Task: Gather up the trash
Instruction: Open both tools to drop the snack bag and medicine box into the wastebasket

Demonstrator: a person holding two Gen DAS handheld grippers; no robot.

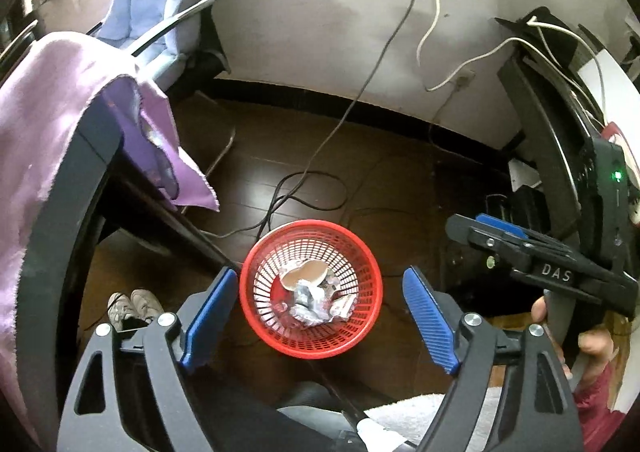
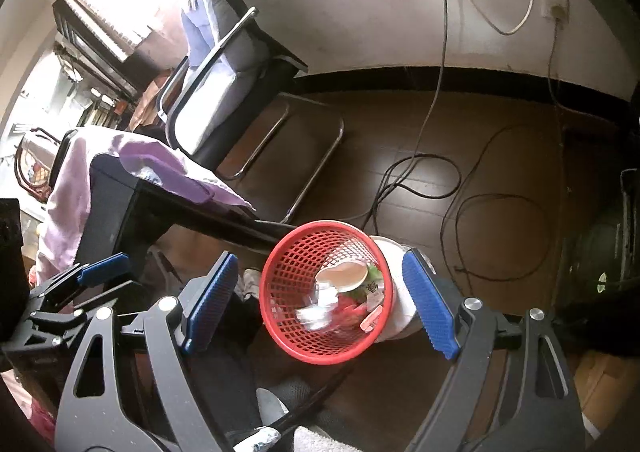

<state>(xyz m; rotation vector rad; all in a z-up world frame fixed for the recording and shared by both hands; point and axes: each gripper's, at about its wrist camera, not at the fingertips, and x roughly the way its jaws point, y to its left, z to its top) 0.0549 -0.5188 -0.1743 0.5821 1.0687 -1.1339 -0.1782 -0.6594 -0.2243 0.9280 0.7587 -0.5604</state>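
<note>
Both grippers spread wide and empty above the red basket (image 1: 311, 288) on the floor: left gripper (image 1: 320, 316), right gripper (image 2: 320, 304); crumpled foil (image 1: 310, 302) and cup (image 2: 344, 278) inside.

Probably a home office, padded chair (image 2: 224, 64), loose cables (image 2: 420, 176) on dark wood floor (image 1: 400, 172)

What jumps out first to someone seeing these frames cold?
The red basket on the dark floor, framed between the open blue fingers of the left gripper, with crumpled foil and a paper cup inside. Next, the purple cloth draped over the table edge at left. The right gripper, also open, hangs above the same basket.
</note>
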